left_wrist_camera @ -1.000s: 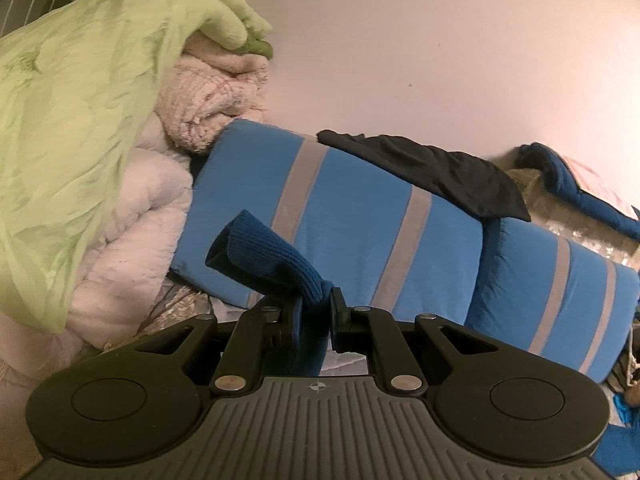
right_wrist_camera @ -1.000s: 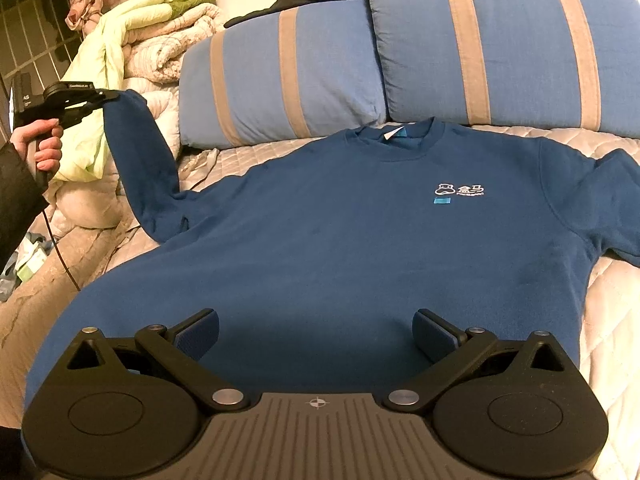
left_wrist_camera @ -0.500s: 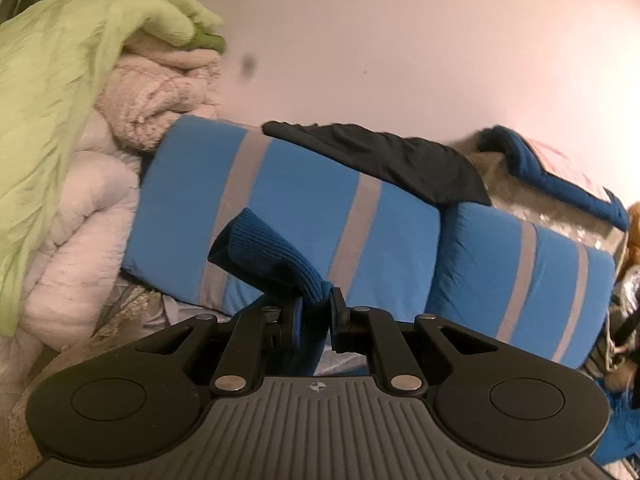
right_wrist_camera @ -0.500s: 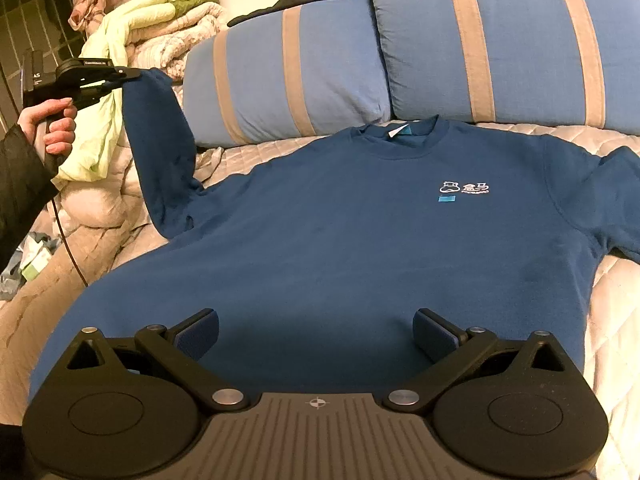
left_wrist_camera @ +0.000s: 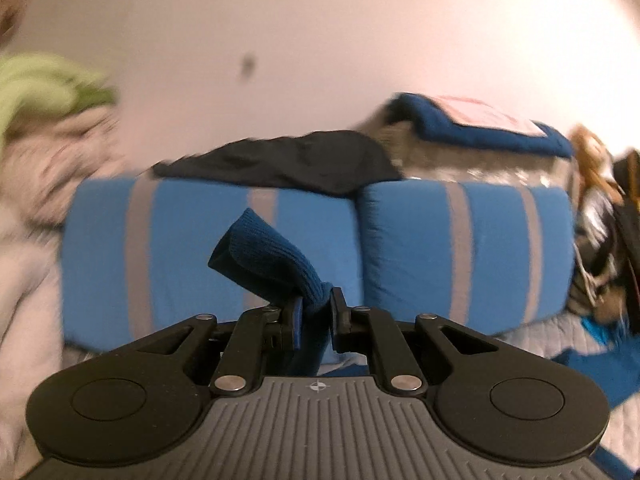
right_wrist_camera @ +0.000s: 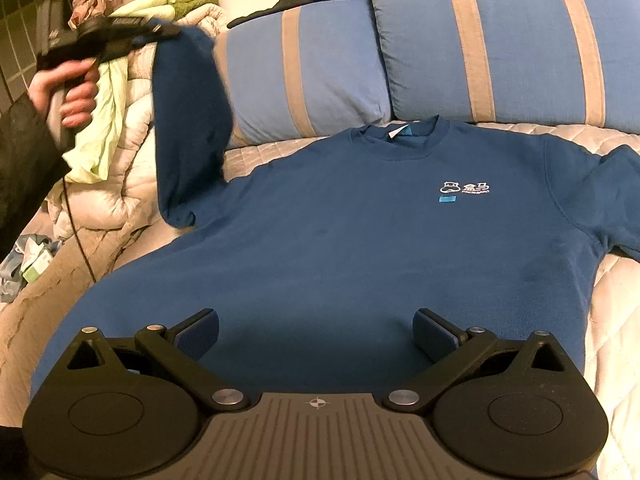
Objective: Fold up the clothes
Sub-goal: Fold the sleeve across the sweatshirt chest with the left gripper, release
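My left gripper [left_wrist_camera: 314, 310] keeps pinching the cuff [left_wrist_camera: 272, 256] of the blue sweatshirt [right_wrist_camera: 360, 240], and its jaws have just opened slightly. Compared with a second ago, the lifted sleeve [right_wrist_camera: 188, 120] is now nearer the striped pillows [right_wrist_camera: 312, 68]. My right gripper [right_wrist_camera: 316, 330] stays spread wide above the hem, holding nothing.

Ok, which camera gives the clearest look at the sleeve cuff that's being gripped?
The left wrist view: the ribbed sleeve cuff fills the centre, pinched in the left hand-held gripper. The right wrist view shows the blue sweatshirt spread on the bed and the lifted sleeve, but the cuff there is small, blurred and largely hidden by that gripper.
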`<state>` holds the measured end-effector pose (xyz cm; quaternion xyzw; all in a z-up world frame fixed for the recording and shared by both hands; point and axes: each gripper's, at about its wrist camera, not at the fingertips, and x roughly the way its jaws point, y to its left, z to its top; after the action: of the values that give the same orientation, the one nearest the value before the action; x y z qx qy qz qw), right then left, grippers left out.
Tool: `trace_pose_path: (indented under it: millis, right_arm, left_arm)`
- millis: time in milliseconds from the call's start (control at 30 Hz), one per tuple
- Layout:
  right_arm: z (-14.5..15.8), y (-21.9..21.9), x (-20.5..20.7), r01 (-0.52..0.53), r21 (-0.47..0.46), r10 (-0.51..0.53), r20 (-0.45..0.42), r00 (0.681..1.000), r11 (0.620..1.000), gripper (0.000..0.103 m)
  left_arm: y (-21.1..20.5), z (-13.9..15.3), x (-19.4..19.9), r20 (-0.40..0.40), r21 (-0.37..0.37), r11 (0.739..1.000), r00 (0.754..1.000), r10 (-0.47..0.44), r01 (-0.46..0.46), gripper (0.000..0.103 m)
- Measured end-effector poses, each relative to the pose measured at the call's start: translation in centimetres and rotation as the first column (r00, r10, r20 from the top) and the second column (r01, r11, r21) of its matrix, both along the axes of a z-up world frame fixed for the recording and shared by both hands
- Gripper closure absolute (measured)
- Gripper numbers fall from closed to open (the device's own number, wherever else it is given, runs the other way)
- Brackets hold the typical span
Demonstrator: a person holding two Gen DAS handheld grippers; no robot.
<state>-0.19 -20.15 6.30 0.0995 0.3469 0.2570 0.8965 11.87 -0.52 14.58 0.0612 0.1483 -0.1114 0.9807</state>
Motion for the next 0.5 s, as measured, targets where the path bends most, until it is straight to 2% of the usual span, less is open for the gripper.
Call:
trace_pose_path:
  millis: [67,100,133,200,300,433,500]
  right_arm:
    - [0.0,0.2,0.0,-0.001,-0.011,0.001,-0.001,1.0,1.0,0.001]
    - [0.0,0.3,0.0,-0.001,-0.017,0.001,-0.002,1.0,1.0,0.0]
    - [0.0,0.3,0.0,-0.002,-0.023,0.002,-0.002,1.0,1.0,0.0]
    - [0.0,0.6,-0.1,-0.002,-0.039,0.002,-0.002,1.0,0.999,0.001]
    - [0.1,0.8,-0.2,-0.005,-0.061,0.005,-0.002,1.0,0.998,0.001]
    - [0.3,0.9,-0.2,-0.007,-0.073,0.007,-0.003,1.0,0.997,0.0]
    - [0.5,0.8,-0.2,-0.007,-0.076,0.007,-0.002,1.0,0.997,0.0]
  left_arm:
    - [-2.5,-0.6,0.3,0.006,0.056,0.997,0.998,-0.055,0.055,0.084]
    - [-3.8,-1.0,0.2,0.005,0.076,0.993,0.996,-0.088,0.087,0.074]
    - [-5.1,-1.5,0.0,0.004,0.092,0.988,0.992,-0.123,0.122,0.069]
    - [-6.8,-1.9,-0.6,0.004,0.081,0.98,0.984,-0.18,0.179,0.049]
    - [-6.9,-1.9,-1.4,-0.005,0.035,0.976,0.977,-0.215,0.215,0.037]
    - [-4.1,-2.2,-3.0,-0.037,-0.014,0.98,0.98,-0.197,0.197,0.03]
    - [-2.1,-2.9,-4.3,-0.059,-0.012,0.985,0.983,-0.173,0.173,0.029]
